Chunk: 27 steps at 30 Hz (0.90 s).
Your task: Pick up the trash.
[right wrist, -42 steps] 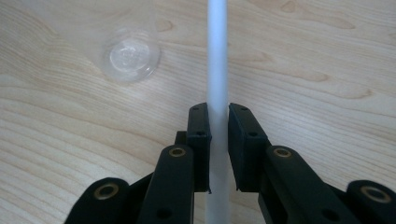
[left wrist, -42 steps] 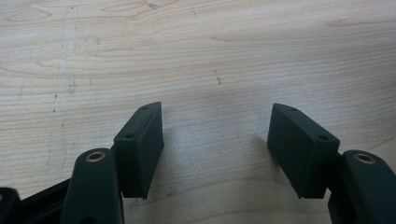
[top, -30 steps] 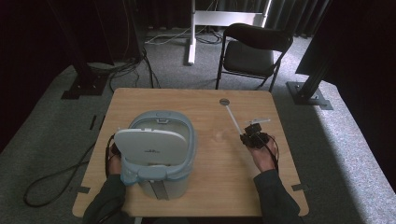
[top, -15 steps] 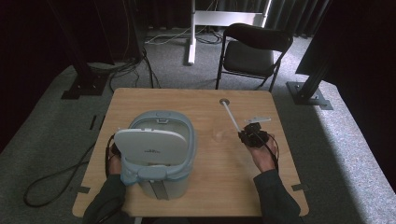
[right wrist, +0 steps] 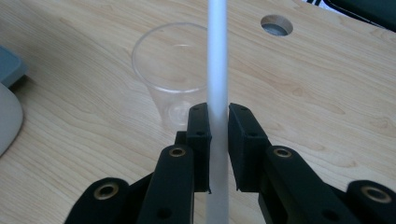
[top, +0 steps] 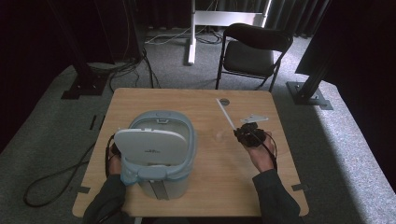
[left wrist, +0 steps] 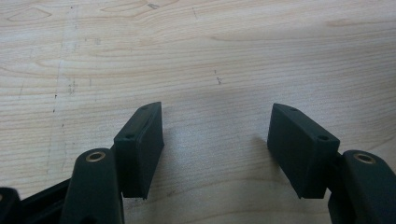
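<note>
The right gripper [right wrist: 218, 140] has its two black jaws squeezed onto a long white stick, maybe a straw or a thin tube [right wrist: 217, 70]. The jaws are almost closed, with just the white stick between them. In the right gripper view the white stick runs straight up the middle of the frame. In the high view it pokes up and to the left from the right gripper [top: 245, 134], right of the middle of the frame.

The white stick looks light and thin. It looks stiff, because it stays straight, but a hard squeeze could bend or dent it. It is smooth and round, so it could slide or spin in the jaws. Holding it near one end, as now, lets the long end swing a lot. A grip closer to the middle would keep it steadier.

A clear plastic cup [right wrist: 173, 70] stands on the wooden table [right wrist: 327, 93] just behind the jaws, in the upper left of that view. It looks very light and easy to tip.

The left gripper [left wrist: 215, 140] has its jaws wide apart and holds nothing. It sits at the lower left of the high view, beside a grey bin with a white lid [top: 154, 144].
</note>
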Each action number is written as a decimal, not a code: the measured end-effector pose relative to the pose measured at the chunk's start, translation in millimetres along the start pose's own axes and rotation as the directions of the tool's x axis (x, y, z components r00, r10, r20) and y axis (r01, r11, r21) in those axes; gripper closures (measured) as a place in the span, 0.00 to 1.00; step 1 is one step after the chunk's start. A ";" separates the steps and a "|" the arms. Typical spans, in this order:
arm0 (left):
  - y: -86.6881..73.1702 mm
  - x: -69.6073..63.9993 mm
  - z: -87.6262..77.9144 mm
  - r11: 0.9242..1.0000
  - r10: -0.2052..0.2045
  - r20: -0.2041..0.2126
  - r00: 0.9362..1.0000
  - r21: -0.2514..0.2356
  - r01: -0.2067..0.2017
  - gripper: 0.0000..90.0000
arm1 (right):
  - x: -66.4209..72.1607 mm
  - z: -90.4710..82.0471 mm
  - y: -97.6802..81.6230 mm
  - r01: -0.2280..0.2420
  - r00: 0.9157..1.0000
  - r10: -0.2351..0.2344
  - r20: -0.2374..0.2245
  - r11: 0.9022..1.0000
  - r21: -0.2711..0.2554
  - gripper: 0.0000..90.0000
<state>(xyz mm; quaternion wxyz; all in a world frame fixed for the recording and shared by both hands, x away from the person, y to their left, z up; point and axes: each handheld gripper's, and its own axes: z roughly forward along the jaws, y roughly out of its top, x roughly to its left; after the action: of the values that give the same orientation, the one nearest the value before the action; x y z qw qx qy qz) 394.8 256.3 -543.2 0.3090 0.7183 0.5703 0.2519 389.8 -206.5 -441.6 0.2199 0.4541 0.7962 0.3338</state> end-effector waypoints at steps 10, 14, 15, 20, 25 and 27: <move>0.0 0.0 0.0 1.000 0.000 0.000 1.000 0.000 0.000 0.40 | 8.1 -6.9 3.4 0.022 0.998 -0.025 -0.062 0.998 -0.060 0.88; 0.0 0.0 0.0 1.000 0.000 0.000 1.000 0.000 0.000 0.40 | 12.5 -10.5 5.6 0.034 0.995 -0.042 -0.088 0.995 -0.091 0.88; 0.0 0.0 0.0 1.000 0.000 0.000 1.000 0.000 0.000 0.40 | 13.3 -11.3 6.1 0.037 0.994 -0.047 -0.099 0.994 -0.099 0.88; 0.0 0.0 0.0 1.000 0.000 0.000 1.000 0.000 0.000 0.40 | 16.4 -14.2 7.8 0.039 0.987 -0.058 -0.153 0.991 -0.128 0.88; 0.0 0.0 0.0 1.000 0.000 0.000 1.000 0.000 0.000 0.40 | 17.8 -17.1 9.1 0.038 0.982 -0.065 -0.180 0.988 -0.149 0.88; 0.0 0.0 0.0 1.000 0.000 0.000 1.000 0.000 0.000 0.40 | 19.9 -20.2 10.4 0.053 0.979 -0.084 -0.185 0.985 -0.166 0.88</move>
<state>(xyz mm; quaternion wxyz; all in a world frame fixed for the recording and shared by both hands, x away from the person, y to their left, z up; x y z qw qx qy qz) 394.8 256.3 -543.2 0.3089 0.7182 0.5703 0.2519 372.9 -192.0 -421.2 0.1895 0.3731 0.7995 0.4308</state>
